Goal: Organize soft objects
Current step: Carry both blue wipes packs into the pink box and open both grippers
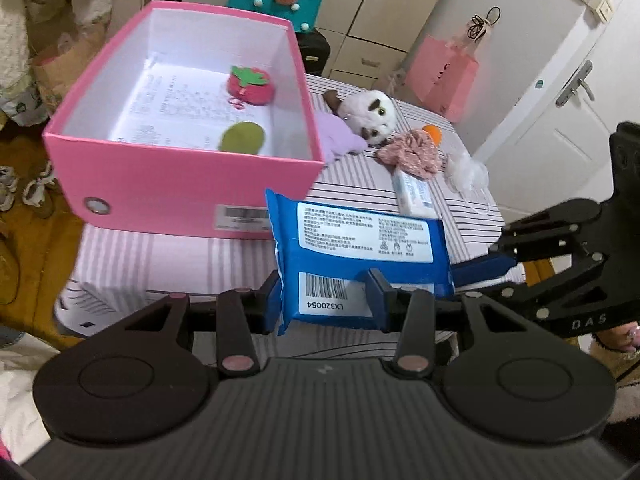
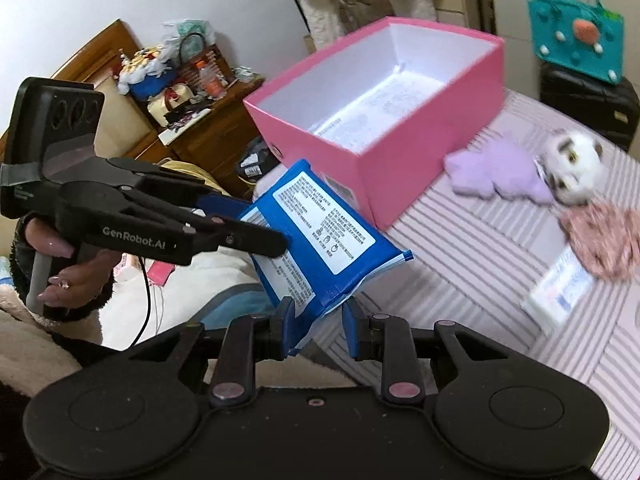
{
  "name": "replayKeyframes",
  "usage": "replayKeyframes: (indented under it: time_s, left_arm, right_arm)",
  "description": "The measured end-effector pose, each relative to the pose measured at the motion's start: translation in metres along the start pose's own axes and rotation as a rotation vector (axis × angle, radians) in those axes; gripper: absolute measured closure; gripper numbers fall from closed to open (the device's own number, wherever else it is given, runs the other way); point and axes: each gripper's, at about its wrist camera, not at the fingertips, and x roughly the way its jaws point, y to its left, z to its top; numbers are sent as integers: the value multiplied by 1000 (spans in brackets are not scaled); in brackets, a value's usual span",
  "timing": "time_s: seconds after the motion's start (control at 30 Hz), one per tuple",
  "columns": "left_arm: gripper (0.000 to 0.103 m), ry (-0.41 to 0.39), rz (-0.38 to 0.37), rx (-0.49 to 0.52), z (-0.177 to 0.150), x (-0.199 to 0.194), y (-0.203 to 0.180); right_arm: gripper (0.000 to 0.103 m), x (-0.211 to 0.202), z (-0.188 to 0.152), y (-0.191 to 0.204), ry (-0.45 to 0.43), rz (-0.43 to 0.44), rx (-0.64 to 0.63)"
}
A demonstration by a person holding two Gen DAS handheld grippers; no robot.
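Both grippers are carrying one blue wipes pack [image 1: 360,256] in the air, just short of the near wall of the pink box [image 1: 132,196]. The left gripper [image 1: 328,300] is clamping the pack's barcode end, one pad on each flat side, while the right gripper [image 2: 318,328] is pinching the opposite end; in the left wrist view its blue fingertips [image 1: 480,266] are meeting the pack from the right.

The pack's long axis is running roughly parallel to the box's near wall, across the front edge of the striped cover [image 1: 400,208]. The box opening is lying ahead of and above both claws, with the left one slightly nearer to it, so the coming move looks like a joint lift up and over that rim.

Inside the box, a strawberry plush [image 1: 250,86] and a green round piece [image 1: 242,138] are sitting towards the right. The pack's clearance above the cover is hard to judge through the fisheye blur.
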Motion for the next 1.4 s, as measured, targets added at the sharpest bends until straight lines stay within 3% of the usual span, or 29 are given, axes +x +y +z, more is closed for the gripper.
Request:
replayKeyframes:
  time_s: [0.17, 0.33, 0.7, 1.0, 1.27, 1.4]
  left_arm:
    - [61, -43, 34, 36, 11, -20, 8]
    - [60, -123, 67, 75, 36, -32, 21]
    - [61, -272, 154, 16, 117, 0, 62]
    - [61, -209, 274, -71, 171, 61, 104]
    - [60, -146, 386, -34, 193, 100, 110]
    - [56, -189, 481, 24, 199, 100, 100]
  right_arm:
    - [71, 4, 24, 12, -18, -9, -47]
    - [71, 2, 55, 19, -99, -62, -118]
    - [73, 39, 144, -31, -223, -130, -131]
    - [73, 113, 203, -80, -114, -146, -118]
    - [72, 152, 218, -99, -76, -184, -102]
    - [71, 153, 216, -91, -79, -235, -123]
